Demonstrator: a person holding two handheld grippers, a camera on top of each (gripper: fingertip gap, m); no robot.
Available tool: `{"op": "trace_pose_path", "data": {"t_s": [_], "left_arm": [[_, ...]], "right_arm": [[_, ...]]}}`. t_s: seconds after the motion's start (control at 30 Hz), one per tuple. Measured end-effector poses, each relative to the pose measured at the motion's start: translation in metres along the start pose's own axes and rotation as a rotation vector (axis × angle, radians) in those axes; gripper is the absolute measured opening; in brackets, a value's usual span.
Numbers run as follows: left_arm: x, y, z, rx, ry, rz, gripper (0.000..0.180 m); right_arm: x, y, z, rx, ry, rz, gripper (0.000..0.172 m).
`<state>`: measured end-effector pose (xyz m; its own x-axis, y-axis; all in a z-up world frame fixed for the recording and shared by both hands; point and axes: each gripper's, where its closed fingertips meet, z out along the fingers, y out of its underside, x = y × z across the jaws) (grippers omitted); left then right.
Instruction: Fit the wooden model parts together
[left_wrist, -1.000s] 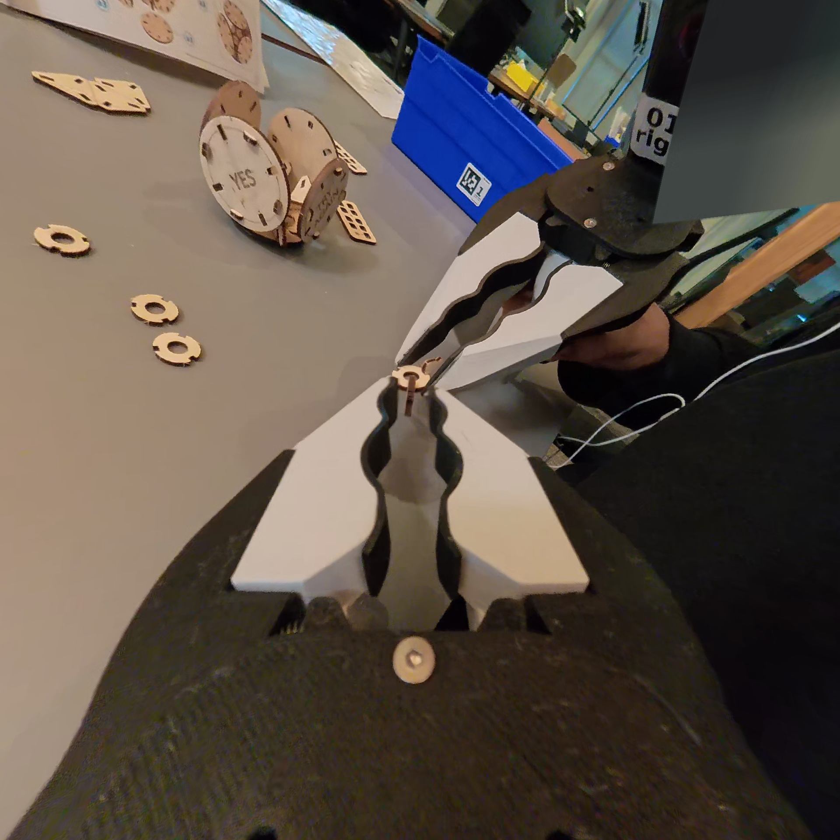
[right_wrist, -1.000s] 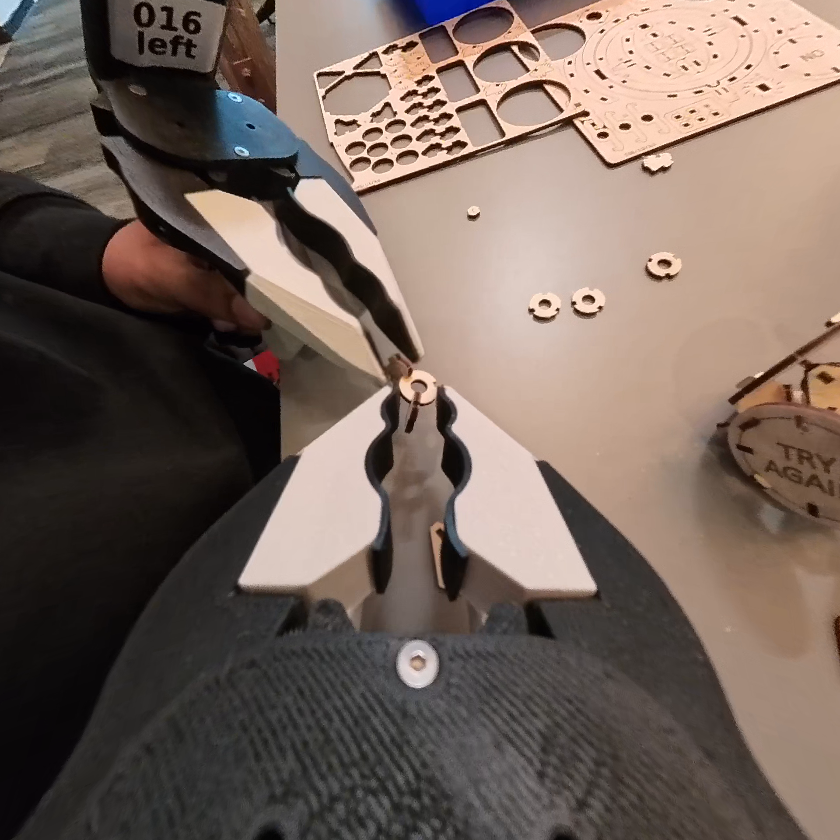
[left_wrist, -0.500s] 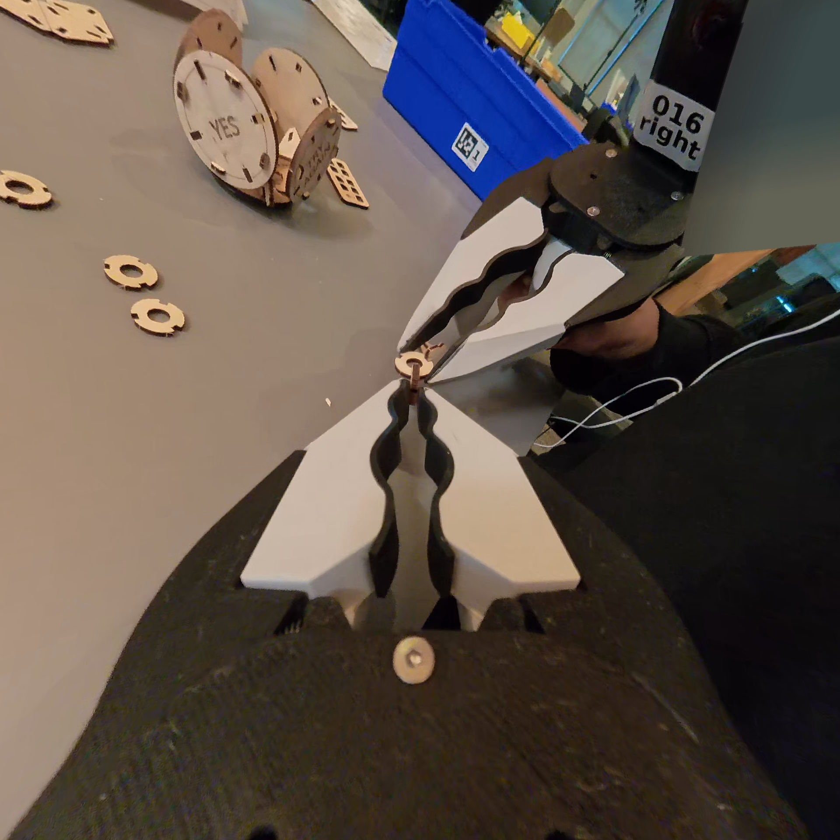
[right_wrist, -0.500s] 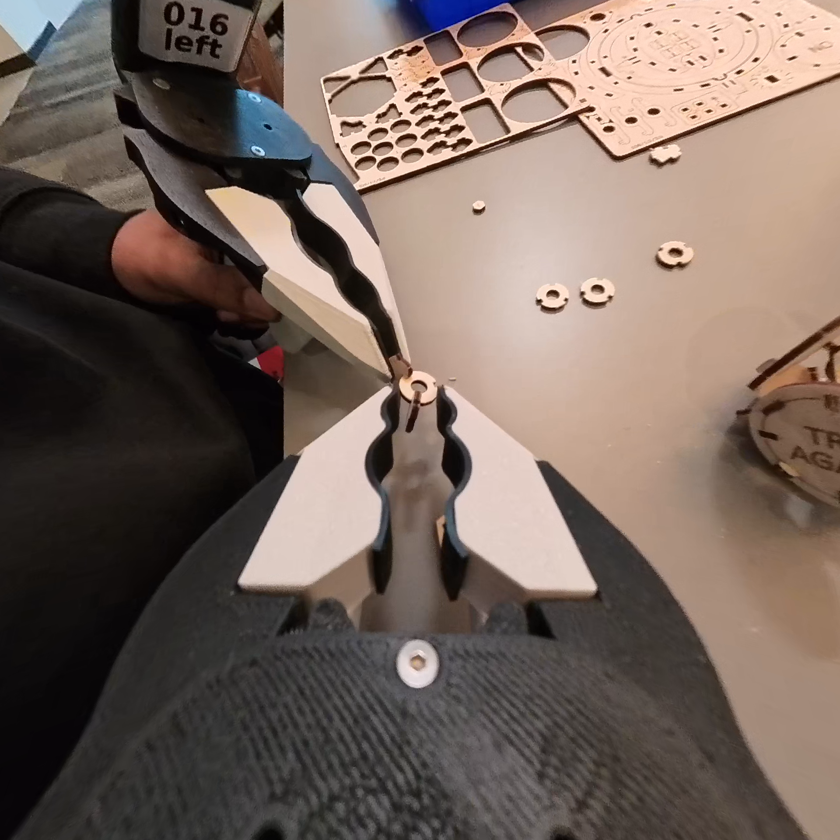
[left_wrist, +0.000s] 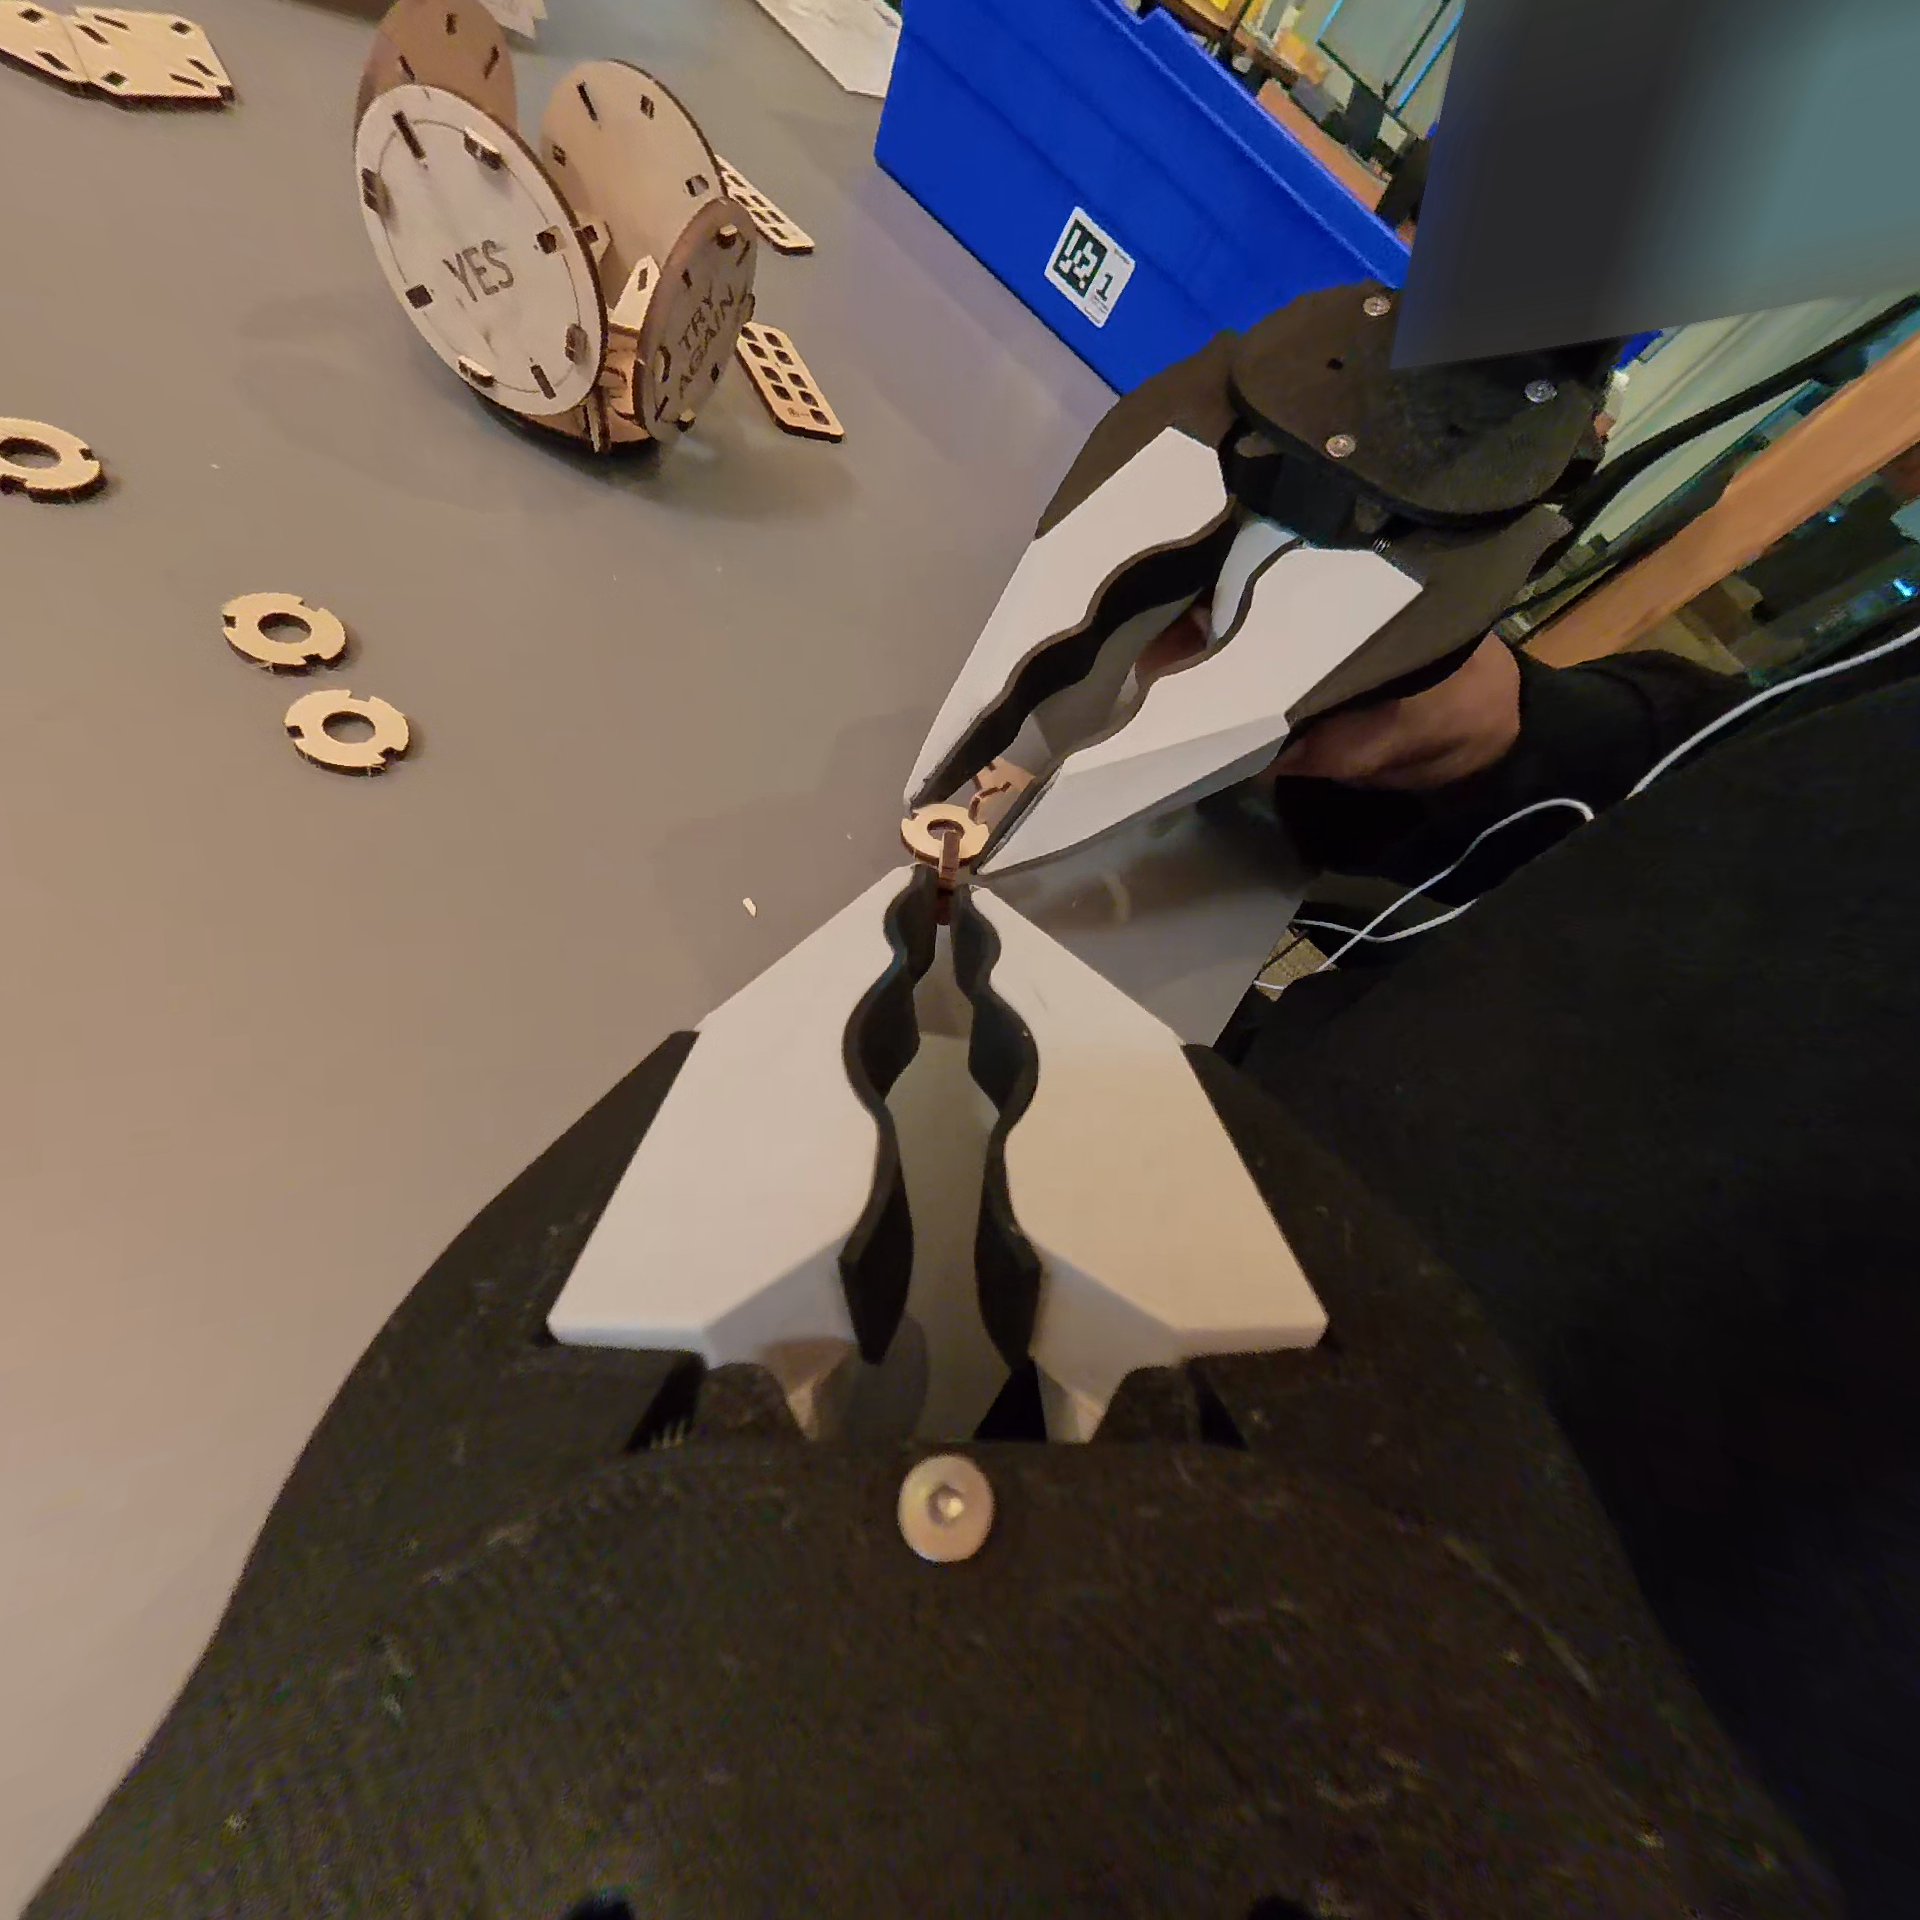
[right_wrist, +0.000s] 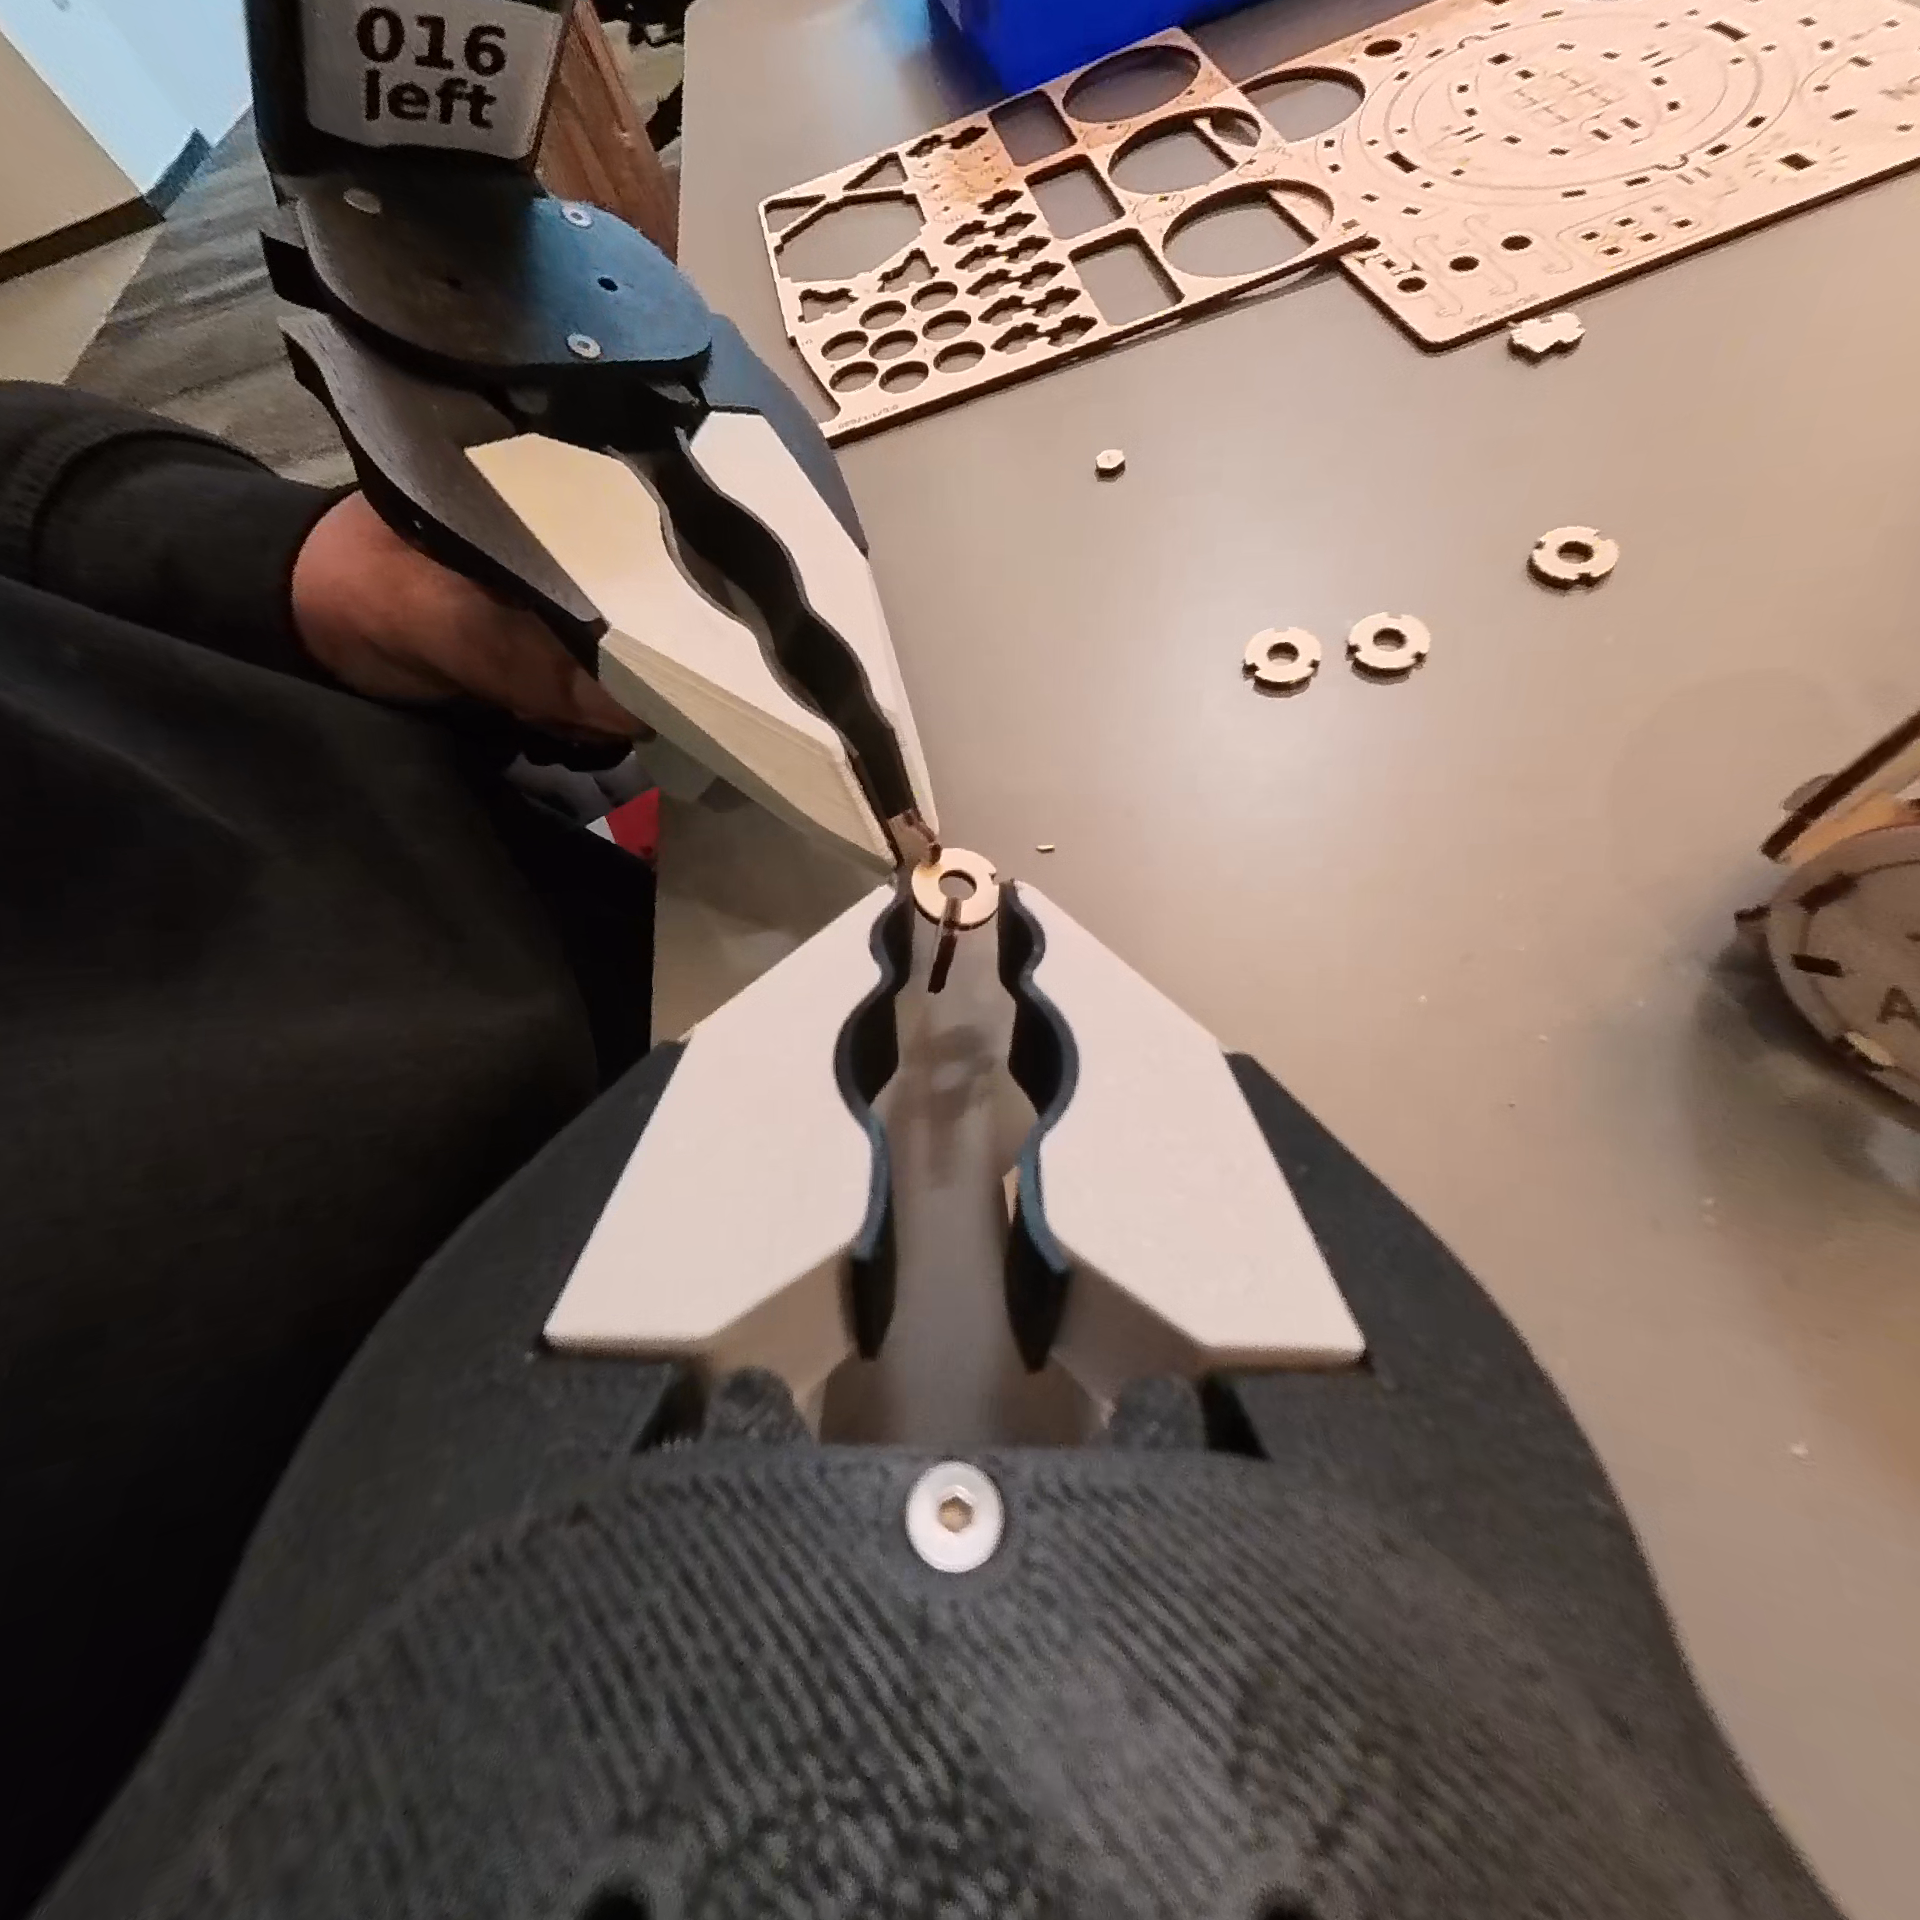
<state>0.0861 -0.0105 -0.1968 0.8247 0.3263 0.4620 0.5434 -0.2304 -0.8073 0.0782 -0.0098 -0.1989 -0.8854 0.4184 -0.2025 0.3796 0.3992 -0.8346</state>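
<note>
Tabletop (left_wrist: 520, 935) sits lower and closer in the left wrist view than a second ago; the wooden disc assembly (left_wrist: 551, 260) has slid toward the top edge and looks bigger. Left gripper (left_wrist: 940, 899) was a little apart a second ago, now its jaws are pinched on a thin wooden strip (left_wrist: 943, 883) held edge-on. Right gripper (right_wrist: 954, 914) unchanged: jaws part-way apart, clamped on the rim of a small notched wooden ring (right_wrist: 956, 885), pads against both sides. Strip meets the ring at its notch, both held in the air over the near tabletop edge.

Around: blue bin (left_wrist: 1091, 177) at the far edge, two laser-cut plywood sheets (right_wrist: 1351, 208) with punched-out holes, three loose notched rings (right_wrist: 1387, 644) well apart from the grippers, flat slotted wooden pieces (left_wrist: 790, 379) beside the assembly. Nothing stands between the grippers.

Hidden: the strip's far end behind the ring; a second wooden bit deeper between the right gripper's fingers (left_wrist: 1003, 774), shape unclear. Disc assembly cut off at the right edge in the right wrist view. Grey patch covers the top right of the left wrist view.
</note>
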Motion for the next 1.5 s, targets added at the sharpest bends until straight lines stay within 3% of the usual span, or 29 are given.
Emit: {"op": "trace_pose_path", "data": {"t_s": [0.73,1.37,1.5], "left_arm": [[-0.001,0.006,0.001,-0.039,-0.004,0.002,0.0],[-0.006,0.007,0.004,-0.049,-0.103,0.095,0.0],[-0.001,0.001,0.005,-0.026,-0.075,0.069,0.022]], "right_arm": [[-0.002,0.006,0.003,-0.038,0.006,-0.025,0.014],[0.003,0.008,0.006,-0.055,-0.009,0.025,0.015],[0.011,-0.003,-0.005,0.035,0.01,0.077,0.015]]}}
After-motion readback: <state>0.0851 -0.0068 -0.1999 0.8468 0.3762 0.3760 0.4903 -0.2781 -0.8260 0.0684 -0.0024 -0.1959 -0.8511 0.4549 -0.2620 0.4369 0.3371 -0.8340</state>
